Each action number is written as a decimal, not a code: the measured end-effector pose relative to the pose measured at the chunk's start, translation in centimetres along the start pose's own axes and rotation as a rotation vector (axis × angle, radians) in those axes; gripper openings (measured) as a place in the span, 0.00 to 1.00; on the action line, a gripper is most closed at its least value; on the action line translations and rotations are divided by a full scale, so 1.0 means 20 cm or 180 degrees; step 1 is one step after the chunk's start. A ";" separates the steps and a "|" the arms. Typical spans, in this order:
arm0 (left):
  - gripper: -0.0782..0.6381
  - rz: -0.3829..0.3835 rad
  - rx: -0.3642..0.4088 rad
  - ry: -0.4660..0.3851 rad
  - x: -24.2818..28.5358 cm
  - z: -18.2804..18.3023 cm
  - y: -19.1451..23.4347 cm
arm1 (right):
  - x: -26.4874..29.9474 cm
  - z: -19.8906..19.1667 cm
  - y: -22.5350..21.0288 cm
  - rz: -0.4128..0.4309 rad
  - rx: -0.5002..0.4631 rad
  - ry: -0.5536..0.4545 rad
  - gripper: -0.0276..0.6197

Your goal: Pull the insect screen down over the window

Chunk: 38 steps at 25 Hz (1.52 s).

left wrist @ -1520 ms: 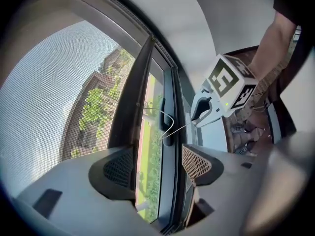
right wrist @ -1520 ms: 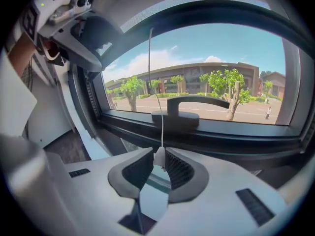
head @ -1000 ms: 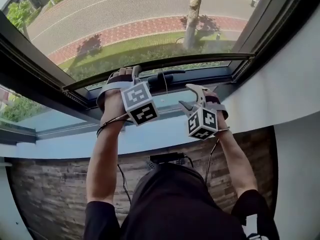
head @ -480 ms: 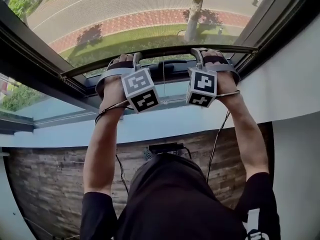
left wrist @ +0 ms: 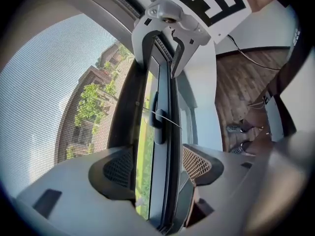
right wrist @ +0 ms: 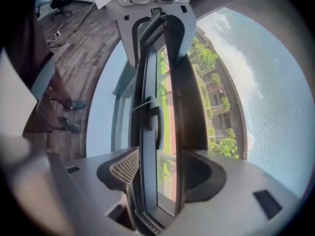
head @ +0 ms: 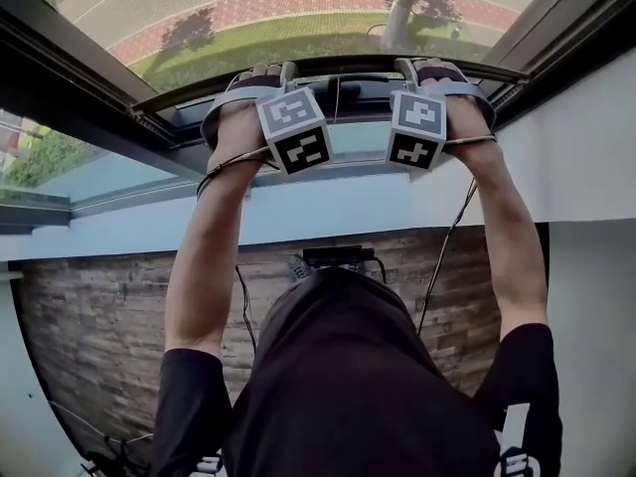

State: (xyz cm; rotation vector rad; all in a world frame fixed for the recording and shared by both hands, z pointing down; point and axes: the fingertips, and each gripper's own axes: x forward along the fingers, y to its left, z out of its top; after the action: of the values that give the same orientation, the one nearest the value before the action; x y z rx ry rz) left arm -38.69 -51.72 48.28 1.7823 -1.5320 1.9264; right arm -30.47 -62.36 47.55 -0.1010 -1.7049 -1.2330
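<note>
Left hand-held gripper (left wrist: 157, 168) clenched on the dark pull bar (left wrist: 125, 107) of the insect screen (left wrist: 44, 107); both pads sit against the bar's sides, and the bar runs straight away between them. Right hand-held gripper (right wrist: 157, 173) has the same grip on the same bar, further along to the person's right, mesh on its outer side. In the head view both grippers sit side by side on the bar, apart from each other, arms stretched forward. Their marker cubes (head: 295, 130) face up toward the camera. Each gripper view shows the other gripper at the far end of the bar. The bar lies low in the window opening, roughly level, just above the bottom frame, with a narrow unscreened strip between them. Mesh covers the glass area above the bar. A dark window handle (head: 343, 89) sits on the frame between the two grippers, beside the bar, and a thin cord crosses in front of it. Below the frame is a white sill (head: 328, 217), then wood-look floor (head: 99, 336). A black cable (head: 447, 246) hangs down from the right wrist. Outside, through the mesh: road, red brick path, grass, a tree trunk (head: 402, 3).
</note>
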 end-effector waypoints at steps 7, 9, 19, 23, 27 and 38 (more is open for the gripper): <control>0.57 -0.0242 -0.0020 0.0051 0.17 -0.05 -0.17 | 0.16 0.01 0.19 0.0253 0.0053 -0.0064 0.46; 0.57 -0.0279 -0.0031 0.0063 0.20 -0.06 -0.20 | 0.18 0.01 0.22 0.0299 0.0075 -0.0100 0.46; 0.57 -0.0410 -0.0052 0.0062 0.27 -0.06 -0.26 | 0.24 0.00 0.29 0.0499 0.0062 -0.0119 0.46; 0.57 -0.0485 -0.0064 0.0071 0.30 -0.07 -0.30 | 0.26 0.00 0.33 0.0600 0.0061 -0.0117 0.46; 0.57 -0.0604 -0.0070 0.0090 0.39 -0.09 -0.37 | 0.34 0.00 0.42 0.0740 0.0060 -0.0091 0.46; 0.57 -0.0812 -0.0089 0.0136 0.47 -0.13 -0.50 | 0.41 0.01 0.56 0.0995 0.0069 -0.0105 0.45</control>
State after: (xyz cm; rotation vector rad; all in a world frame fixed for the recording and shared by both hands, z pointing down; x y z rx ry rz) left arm -36.81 -49.92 62.10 1.8112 -1.2424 1.8000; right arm -28.53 -60.43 61.16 -0.3625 -1.6564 -0.9844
